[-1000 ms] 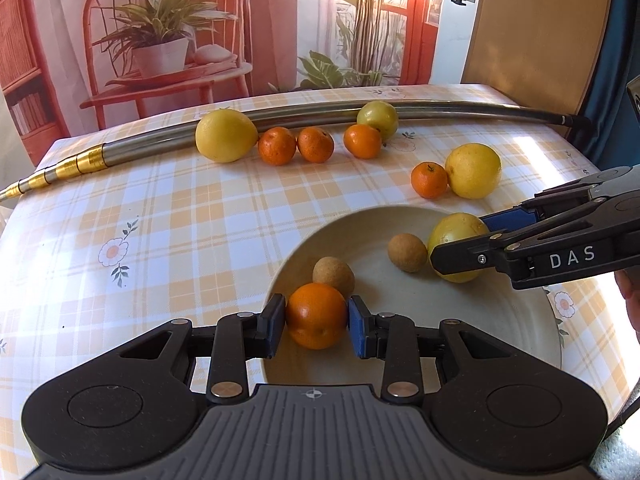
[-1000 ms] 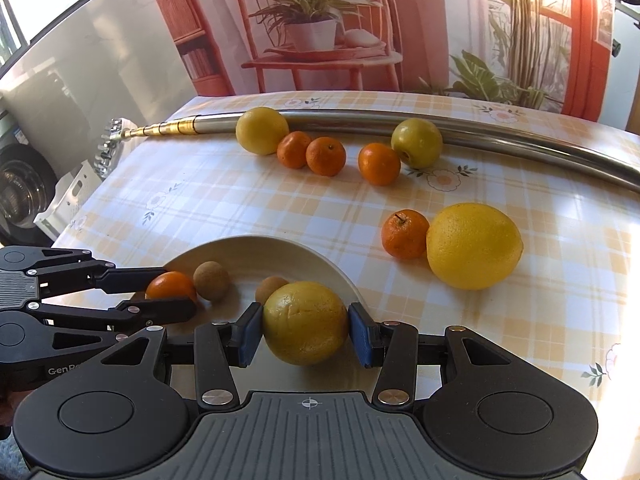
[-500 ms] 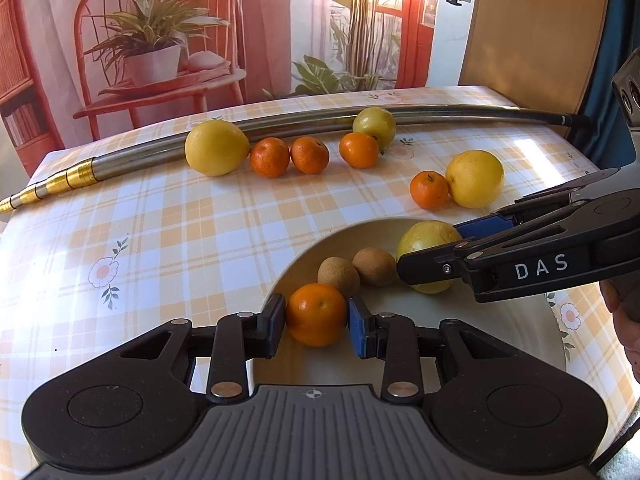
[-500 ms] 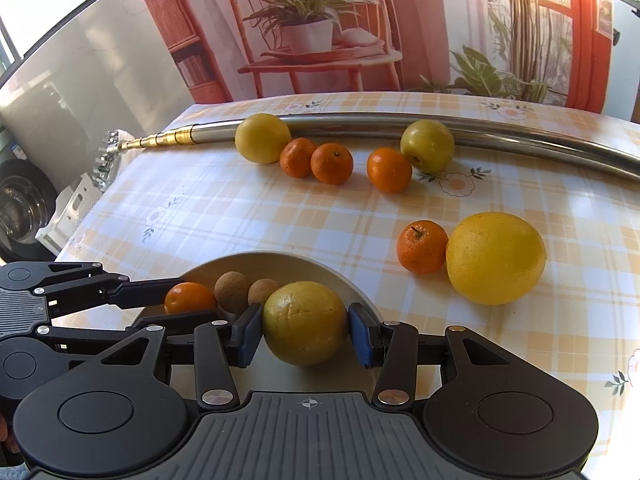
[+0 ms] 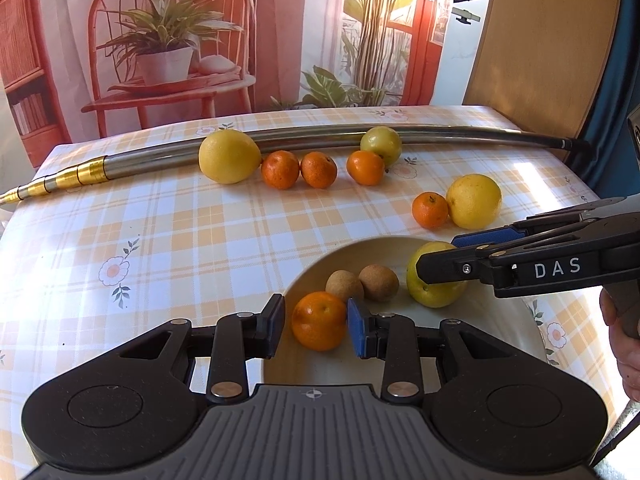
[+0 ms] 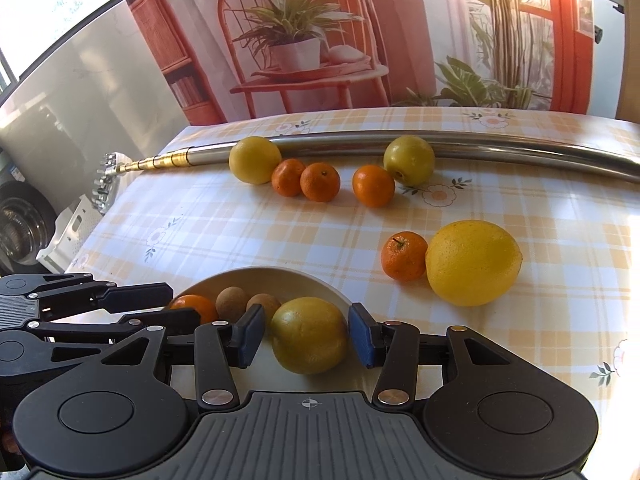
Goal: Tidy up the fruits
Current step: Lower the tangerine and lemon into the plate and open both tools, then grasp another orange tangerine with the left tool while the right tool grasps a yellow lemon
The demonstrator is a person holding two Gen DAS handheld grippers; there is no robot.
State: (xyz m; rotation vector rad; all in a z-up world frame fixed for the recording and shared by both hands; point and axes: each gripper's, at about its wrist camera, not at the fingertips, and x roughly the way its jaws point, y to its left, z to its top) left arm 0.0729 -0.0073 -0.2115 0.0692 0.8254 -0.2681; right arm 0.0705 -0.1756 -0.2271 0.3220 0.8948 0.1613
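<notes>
A cream bowl (image 5: 320,368) sits at the near side of the checked table. My left gripper (image 5: 316,322) is open around an orange mandarin (image 5: 319,320) that rests in the bowl, with a small gap at the left pad. My right gripper (image 6: 306,336) is open around a yellow lemon (image 6: 309,334) lying at the bowl's right side, with gaps on both sides. Two brown kiwis (image 5: 344,285) lie between these fruits. In the left wrist view the right gripper (image 5: 436,268) reaches in from the right over the lemon (image 5: 434,294).
Loose fruit lies farther back: a yellow lemon (image 5: 229,156), three mandarins (image 5: 319,169), a green apple (image 5: 381,145), then a mandarin (image 5: 430,210) beside a big lemon (image 5: 473,201). A long metal pole (image 5: 304,138) runs across the back. A hand (image 5: 624,340) shows at right.
Both grippers carried their fruit lower into the bowl and then opened: the pads that pressed on the mandarin and the lemon now stand apart from them.
</notes>
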